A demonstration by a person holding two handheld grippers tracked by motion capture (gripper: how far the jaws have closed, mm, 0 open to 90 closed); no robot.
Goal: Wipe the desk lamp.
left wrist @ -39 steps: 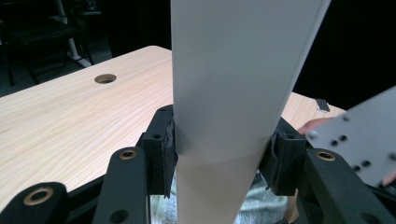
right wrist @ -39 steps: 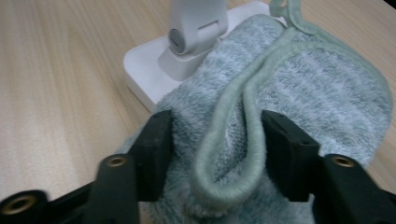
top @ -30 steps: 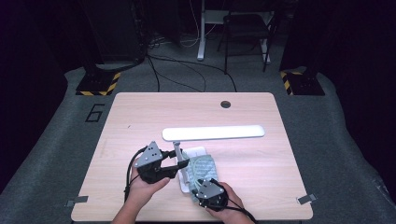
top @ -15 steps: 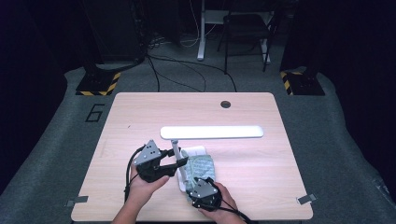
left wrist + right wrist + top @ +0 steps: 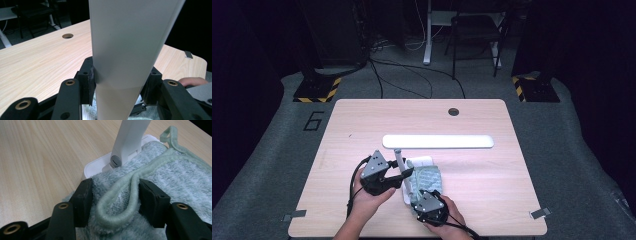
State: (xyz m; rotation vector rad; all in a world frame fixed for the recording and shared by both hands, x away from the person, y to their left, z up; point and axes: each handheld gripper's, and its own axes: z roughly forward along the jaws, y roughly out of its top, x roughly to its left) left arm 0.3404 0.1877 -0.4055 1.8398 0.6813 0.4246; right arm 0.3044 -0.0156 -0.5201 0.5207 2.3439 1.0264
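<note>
So this looks like wiping down a lamp [image 5: 437, 141] with a cloth [image 5: 427, 180]. The lamp stands low and a bit left of centre in the high view, and the cloth is bunched over its base [image 5: 96, 168], just right of the stem [image 5: 399, 160].

The left gripper [image 5: 404, 172] has its fingers clamped on the stem. In the left gripper view both pads sit flat against the white stem, so that's the steadying hand. The right gripper [image 5: 424, 197] is down at the bottom of the frame, on the cloth. Its fingers have just been closing in a bit, and in the right gripper view they pinch a fold of cloth with the hem looped between them [image 5: 115, 200].

How I'd do the wipe well:
- Keep the left grip firm and still. The long head sits well above the base, so I'd guess the lamp tips easily if the cloth drags on it.
- Get more than the hem into the right fingers. A pinch on just the edge will probably slip, and then the cloth only slides around.
- Press the cloth down onto the base and sweep toward the stem hinge, where the bare white corner shows at upper centre of the right gripper view.
- Short strokes, and don't let the black fingers scrape the plastic or the tabletop [image 5: 362, 120].
</note>
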